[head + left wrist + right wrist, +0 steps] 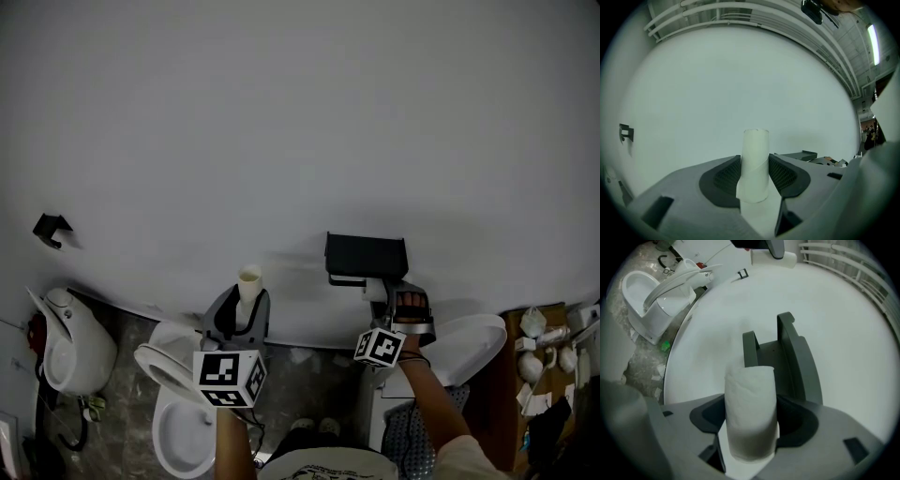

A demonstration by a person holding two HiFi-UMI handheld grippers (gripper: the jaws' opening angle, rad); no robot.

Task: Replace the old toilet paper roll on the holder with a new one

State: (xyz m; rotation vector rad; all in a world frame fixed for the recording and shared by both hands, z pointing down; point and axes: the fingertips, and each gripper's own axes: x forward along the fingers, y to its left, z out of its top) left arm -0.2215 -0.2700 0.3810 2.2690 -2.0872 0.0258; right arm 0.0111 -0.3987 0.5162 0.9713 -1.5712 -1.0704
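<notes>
Fitting seems the step in hand: right tongs (751,420) clench the new roll (750,394) near the bare wall holder (790,357), left tongs (754,174) grip the old tube (755,147) well aside, and next the roll must line up between the holder's arms.

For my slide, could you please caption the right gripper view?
Right gripper holds a fresh roll in front of the dark wall holder.

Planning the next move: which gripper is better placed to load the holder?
Right. The right gripper holds the new roll, with the empty holder just ahead of it. The left gripper only holds the bare tube, off to the holder's side.
</notes>
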